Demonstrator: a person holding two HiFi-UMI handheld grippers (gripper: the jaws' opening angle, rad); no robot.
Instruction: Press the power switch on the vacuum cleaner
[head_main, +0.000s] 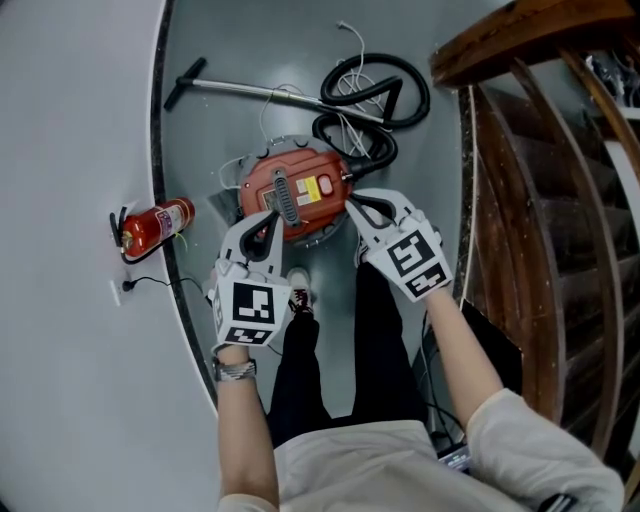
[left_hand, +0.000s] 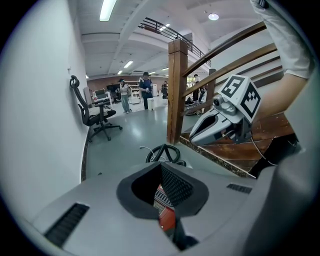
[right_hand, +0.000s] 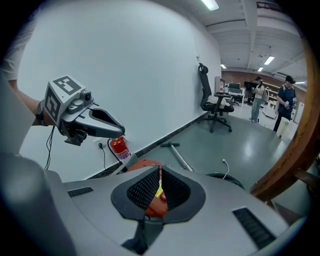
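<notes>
A round red vacuum cleaner (head_main: 300, 190) with a grey carrying handle along its top and a yellow label beside it is seen standing on the grey floor (head_main: 250, 40), between the curved foot of the white wall (head_main: 70, 150) and the dark wooden stair railing (head_main: 530, 150), just ahead of the person's shoes. Its black ribbed hose (head_main: 375, 100) is coiled behind it and the metal wand (head_main: 250, 90) is laid across the floor further back. A red fire extinguisher (head_main: 155, 228) is propped at the wall to the left.

The left gripper (head_main: 268, 218) is held with its tips over the near end of the handle, and the right gripper (head_main: 352, 203) with its tips at the body's right edge; contact cannot be judged. The jaws of both are closed with nothing caught between them, and only a sliver of the red body is seen past the pads in each gripper view. The power switch itself cannot be picked out with certainty
</notes>
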